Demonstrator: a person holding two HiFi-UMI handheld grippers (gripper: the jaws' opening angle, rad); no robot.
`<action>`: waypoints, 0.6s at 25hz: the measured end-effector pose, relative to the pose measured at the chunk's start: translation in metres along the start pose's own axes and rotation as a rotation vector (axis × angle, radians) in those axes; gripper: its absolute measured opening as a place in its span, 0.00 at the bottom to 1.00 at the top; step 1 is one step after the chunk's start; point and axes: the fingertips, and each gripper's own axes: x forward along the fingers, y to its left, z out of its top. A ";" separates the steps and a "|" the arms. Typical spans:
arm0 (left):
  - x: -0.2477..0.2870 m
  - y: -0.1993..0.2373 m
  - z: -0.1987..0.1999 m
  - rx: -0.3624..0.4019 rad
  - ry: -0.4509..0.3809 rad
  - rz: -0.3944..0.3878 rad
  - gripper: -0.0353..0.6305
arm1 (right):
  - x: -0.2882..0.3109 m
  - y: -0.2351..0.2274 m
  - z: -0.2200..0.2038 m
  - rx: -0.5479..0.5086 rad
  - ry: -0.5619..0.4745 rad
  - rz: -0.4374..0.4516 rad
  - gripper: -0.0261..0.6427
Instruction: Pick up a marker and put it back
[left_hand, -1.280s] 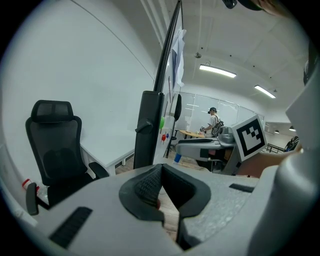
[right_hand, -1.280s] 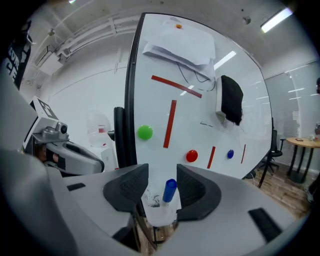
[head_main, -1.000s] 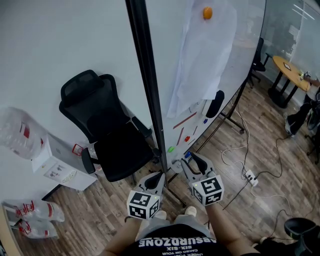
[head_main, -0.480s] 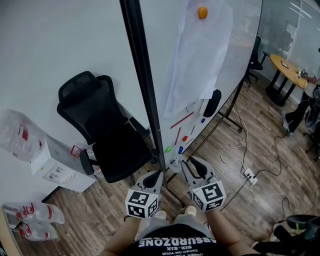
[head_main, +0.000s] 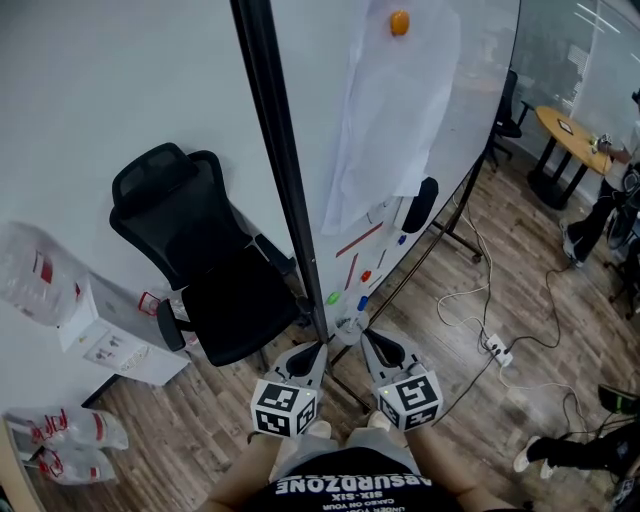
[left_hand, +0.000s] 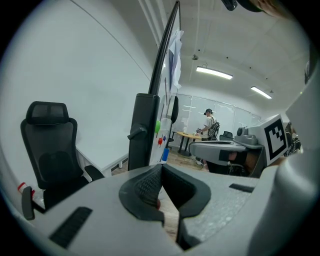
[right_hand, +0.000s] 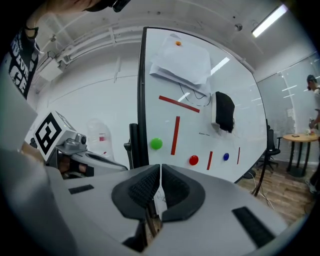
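Observation:
A blue-capped marker (head_main: 361, 301) stands at the foot of the whiteboard (head_main: 440, 120), just beyond my right gripper (head_main: 366, 336); it also shows in the left gripper view (left_hand: 164, 154). The right gripper (right_hand: 160, 168) has just been closing, and its jaws now meet. Only a thin white sliver shows low in the slit, and I cannot tell what it is. No marker sits between the pads. My left gripper (head_main: 318, 348) hangs beside the board's black post (head_main: 285, 190). In its own view the left gripper (left_hand: 161, 168) is shut and holds nothing.
The board carries a paper sheet (head_main: 385, 110), a black eraser (head_main: 420, 204), red strips and coloured magnets. A black office chair (head_main: 205, 270) stands to the left, with a white cabinet (head_main: 105, 335) beyond it. A power strip and cables (head_main: 495, 348) lie on the wooden floor to the right.
The right gripper's jaws, open a second ago beside the blue cap, have closed. It has slid a little left toward the board's foot. The left gripper has stayed put.

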 end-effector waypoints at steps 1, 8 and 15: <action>0.000 -0.002 0.000 0.001 0.001 -0.005 0.06 | 0.000 0.001 -0.002 0.003 0.007 0.000 0.05; 0.006 -0.017 -0.003 0.014 0.012 -0.045 0.06 | 0.000 0.005 -0.013 0.019 0.061 0.011 0.04; 0.010 -0.022 -0.003 0.021 0.014 -0.060 0.06 | -0.001 0.006 -0.018 0.039 0.082 0.008 0.04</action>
